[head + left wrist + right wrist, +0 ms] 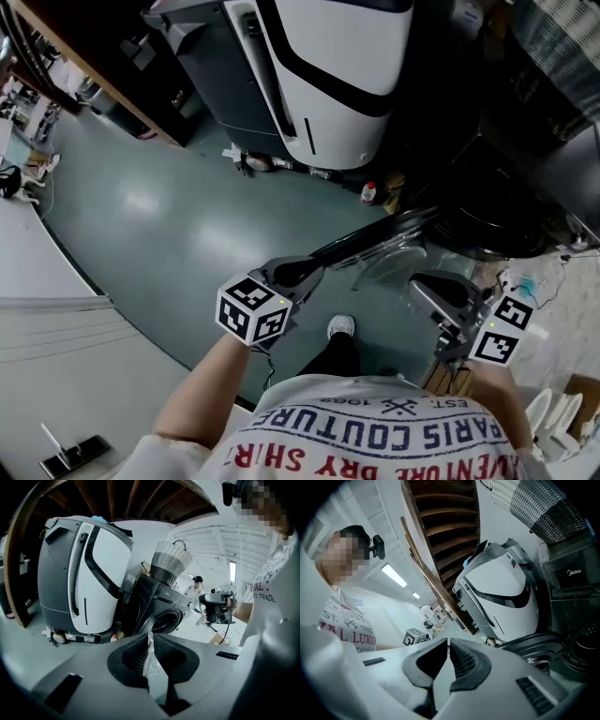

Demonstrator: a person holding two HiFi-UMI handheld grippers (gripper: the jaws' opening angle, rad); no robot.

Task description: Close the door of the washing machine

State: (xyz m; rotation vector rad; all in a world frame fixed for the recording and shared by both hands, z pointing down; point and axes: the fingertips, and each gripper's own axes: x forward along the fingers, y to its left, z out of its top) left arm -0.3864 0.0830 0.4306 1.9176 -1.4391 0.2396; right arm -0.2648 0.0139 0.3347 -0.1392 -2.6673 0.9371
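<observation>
The dark front-loading washing machine [525, 206] stands at the right. Its round door [389, 246], with a clear glass bowl, hangs open toward me. In the left gripper view the washing machine [159, 606] shows its drum opening; in the right gripper view the door ring [534, 646] lies low right. My left gripper [317, 269] is shut just beside the door's outer rim; contact is unclear. A thin crinkled clear strip [150, 656] shows in the seam between its pads. My right gripper [419, 286] is shut and empty, hovering near the door's glass side.
A big white and grey machine [328, 75] stands left of the washer, with small clutter and a red-capped bottle [370, 192] at its foot. A ribbed duct hose [171, 566] rises behind the washer. My shoe [341, 326] is below the door. Wooden shelving [103, 84] is at far left.
</observation>
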